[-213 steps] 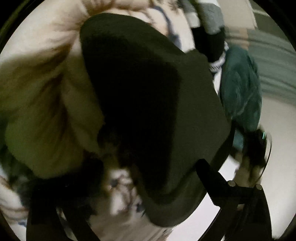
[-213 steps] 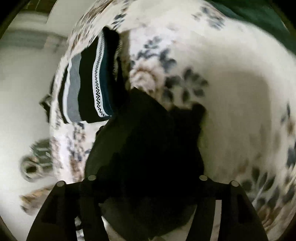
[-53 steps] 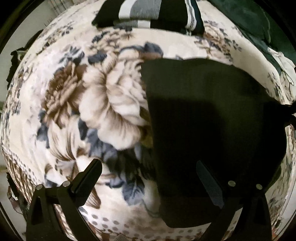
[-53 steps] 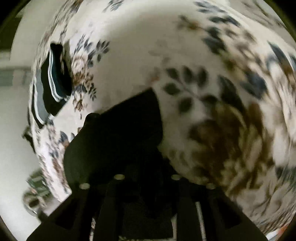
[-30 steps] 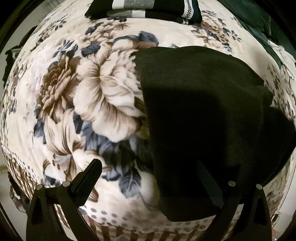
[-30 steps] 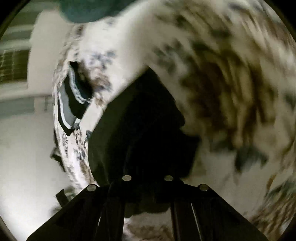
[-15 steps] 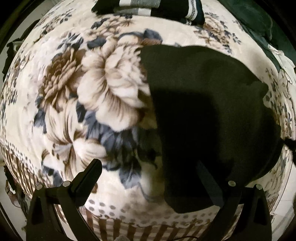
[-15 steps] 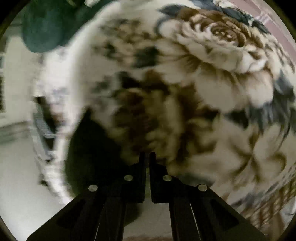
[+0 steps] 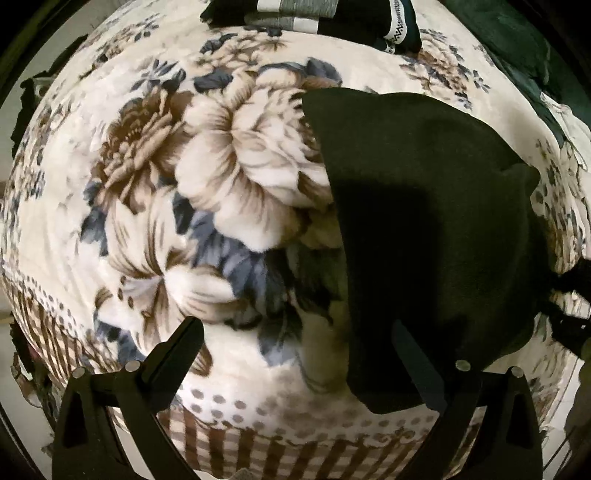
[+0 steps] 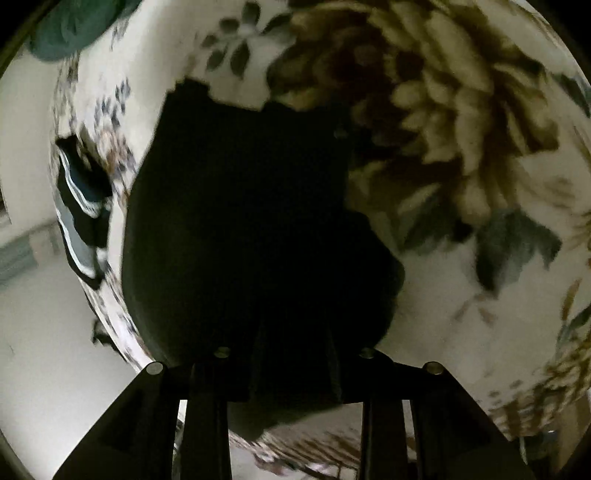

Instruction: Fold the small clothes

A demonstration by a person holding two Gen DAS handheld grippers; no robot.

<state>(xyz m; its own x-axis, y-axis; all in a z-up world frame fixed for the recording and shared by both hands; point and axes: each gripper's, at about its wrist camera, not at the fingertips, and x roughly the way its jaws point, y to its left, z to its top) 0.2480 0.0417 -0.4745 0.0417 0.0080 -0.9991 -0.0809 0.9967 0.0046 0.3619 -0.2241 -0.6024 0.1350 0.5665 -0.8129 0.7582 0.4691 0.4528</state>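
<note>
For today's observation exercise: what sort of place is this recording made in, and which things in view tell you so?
Probably a bedroom at home. A plush floral blanket covers a soft raised surface, seemingly a bed, with pale floor beyond its edge. On it lie a dark garment and a folded striped garment.

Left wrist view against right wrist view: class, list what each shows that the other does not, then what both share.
Only the left wrist view shows the brown-and-white checked border of the blanket, and the left hand-held gripper, open over the blanket with nothing between its fingers.

Only the right wrist view shows the pale floor beside the bed.

Both show the dark folded garment lying on the cream floral plush blanket, and the folded black, grey and white striped clothes further off.
</note>
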